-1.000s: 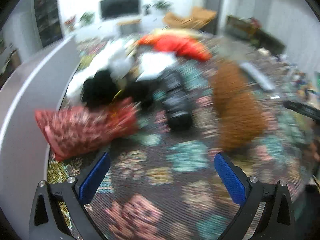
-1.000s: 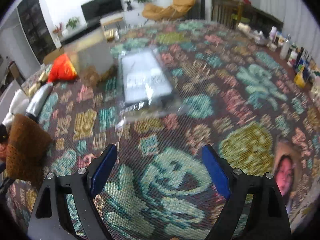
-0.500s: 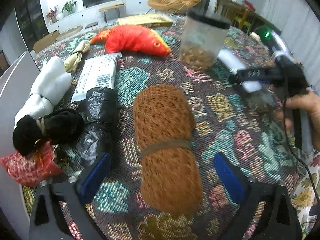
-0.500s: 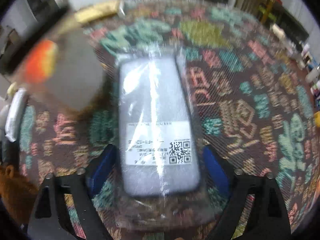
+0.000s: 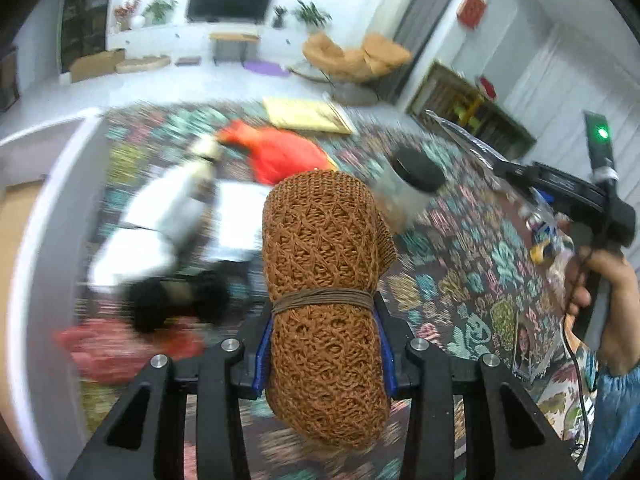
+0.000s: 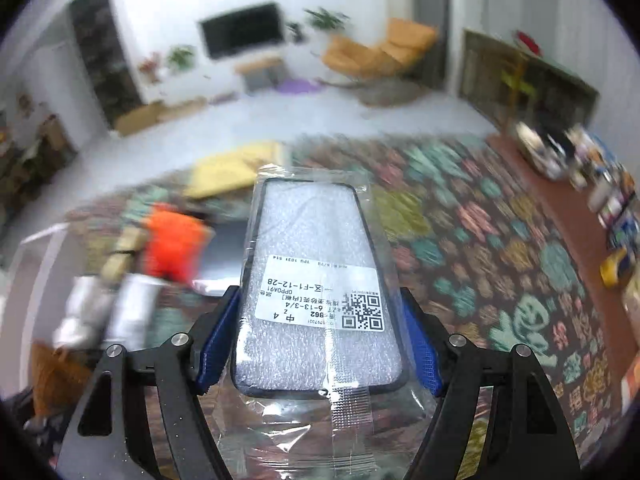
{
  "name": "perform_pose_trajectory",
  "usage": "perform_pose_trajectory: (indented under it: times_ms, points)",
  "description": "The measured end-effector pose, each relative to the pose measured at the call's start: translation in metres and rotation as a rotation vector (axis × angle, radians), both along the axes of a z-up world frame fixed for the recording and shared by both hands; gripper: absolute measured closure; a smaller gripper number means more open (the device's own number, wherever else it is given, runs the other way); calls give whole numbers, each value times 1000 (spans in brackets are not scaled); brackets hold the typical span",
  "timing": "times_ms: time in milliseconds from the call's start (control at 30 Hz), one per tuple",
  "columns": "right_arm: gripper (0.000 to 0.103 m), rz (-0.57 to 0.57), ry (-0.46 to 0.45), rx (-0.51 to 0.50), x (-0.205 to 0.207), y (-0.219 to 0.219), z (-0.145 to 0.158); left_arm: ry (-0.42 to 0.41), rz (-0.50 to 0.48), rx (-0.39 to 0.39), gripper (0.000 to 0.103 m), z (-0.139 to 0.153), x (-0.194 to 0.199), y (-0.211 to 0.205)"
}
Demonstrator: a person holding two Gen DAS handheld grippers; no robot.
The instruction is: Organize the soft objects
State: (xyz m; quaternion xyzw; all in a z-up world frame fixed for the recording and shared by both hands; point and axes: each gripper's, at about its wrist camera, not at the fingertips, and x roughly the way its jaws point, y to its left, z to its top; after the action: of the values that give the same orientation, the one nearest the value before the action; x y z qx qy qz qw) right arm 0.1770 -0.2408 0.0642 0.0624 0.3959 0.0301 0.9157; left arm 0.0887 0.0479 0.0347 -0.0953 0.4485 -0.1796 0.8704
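The left hand-held gripper [image 5: 324,354] is squeezing a brown knitted roll tied with a brown string [image 5: 326,300], and its blue pads are pressing on both sides of the roll. The roll is up in the air above the desk with the flowery patterned cloth [image 5: 460,248]. The right hand-held gripper [image 6: 318,338] is closing on a black phone case in a clear plastic bag with a white label [image 6: 316,280] and is holding it up too.

So two things are picked up, but neither one is put away yet. I cannot tell where they are meant to go.

Many things are lying on the desk, all blurry. An orange-red stuffed fish [image 5: 280,152] is lying toward the far edge. A white soft roll [image 5: 160,216] and a black soft bundle [image 5: 176,300] are lying by the left edge. A red patterned pouch [image 5: 116,348] is lying nearest the left near corner. A clear jar with a black lid [image 5: 408,188] is standing past the brown roll.

I think most of the tidying is waiting to be done.
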Motion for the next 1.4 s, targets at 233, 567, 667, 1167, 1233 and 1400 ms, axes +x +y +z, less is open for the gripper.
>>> perform_pose_trajectory:
  times_ms: [233,567,667,1167,1233,1400]
  points:
    - [26,305,-9,328,-38,169,34,-67,255,80,61,35,-50,171]
    - [14,610,141,527,-69,393,-19,-44,610,321,11,10,-107,313]
    - [14,575,64,515,-73,372,-22,-82,616,326,10,10,-117,312]
    - [14,-275,91,-54,-96,96,-174,-92,-61,246,2,-78,-93,24]
    - [14,-283,82,-76,-95,96,-182,-99,-75,315,2,-105,-78,2]
    - [14,-270,50,-126,-87,104,-184,-112,-57,383,2,-138,-38,-19]
